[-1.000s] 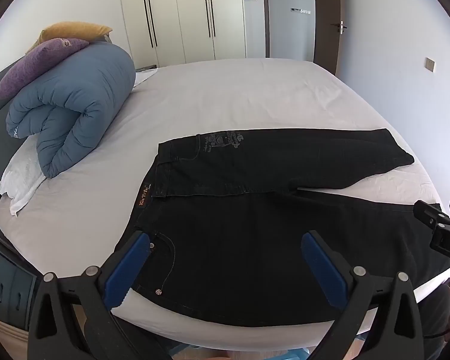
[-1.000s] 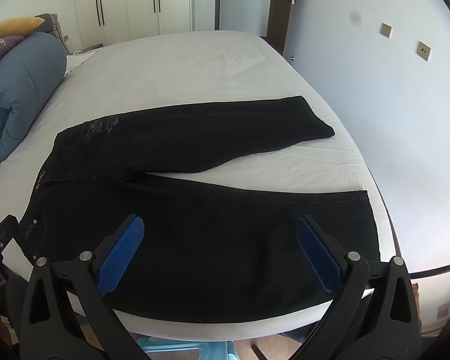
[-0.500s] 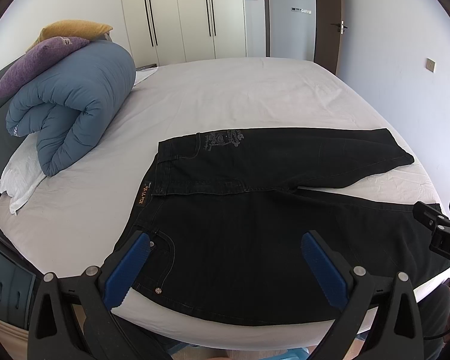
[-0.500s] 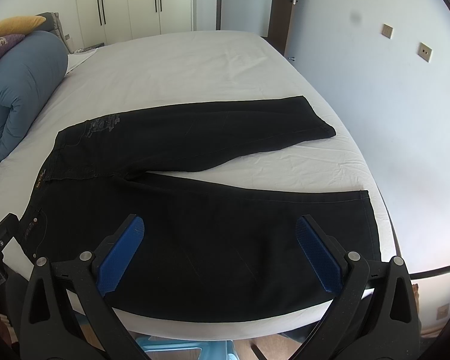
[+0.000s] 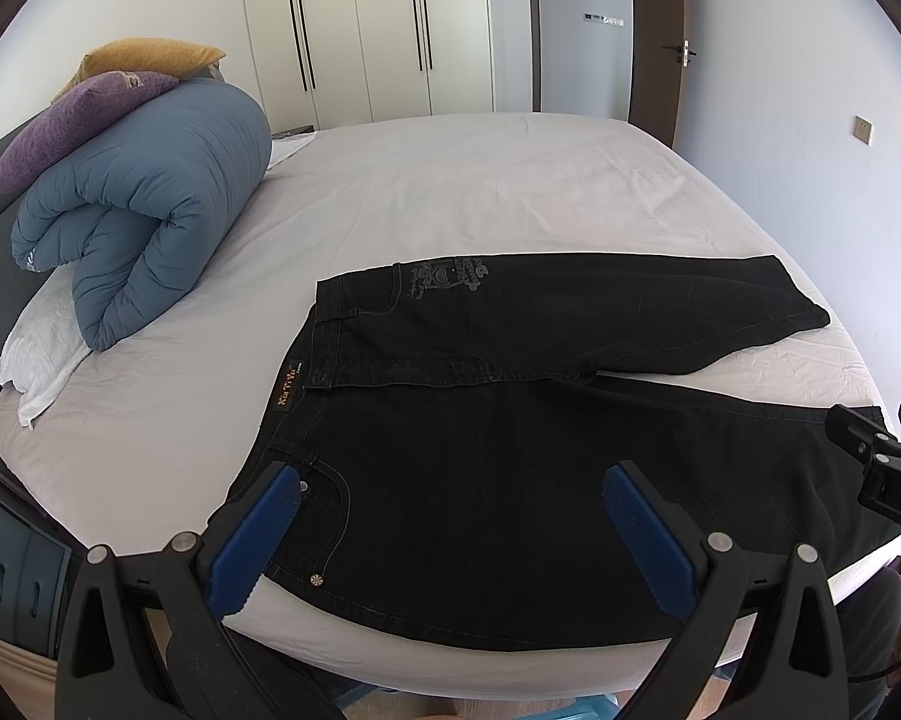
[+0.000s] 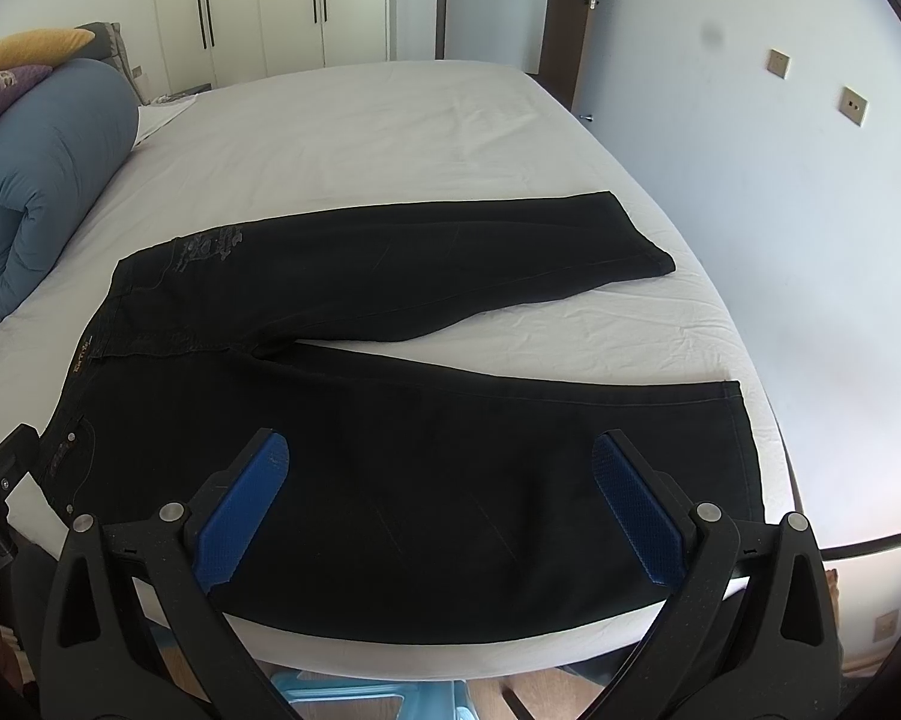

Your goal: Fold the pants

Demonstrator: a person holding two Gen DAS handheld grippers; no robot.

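On white bed (image 5: 510,192): black pants (image 5: 510,420) spread flat near front edge, waistband toward left, legs splayed apart toward right, far leg angled away. Left gripper (image 5: 450,516) above waist/pocket area, jaws spread wide, holding nothing. Right gripper (image 6: 444,492) above near leg, jaws spread wide, holding nothing. Rolled blue duvet (image 5: 144,204) at bed's left, purple pillow (image 5: 72,126) and yellow pillow (image 5: 150,57) atop it.

Pants (image 5: 510,456) black, grey print near waistband; bed (image 5: 480,192) white; duvet (image 5: 144,204) blue; pillows purple (image 5: 72,126), mustard (image 5: 150,57); fingers (image 5: 252,531) blue
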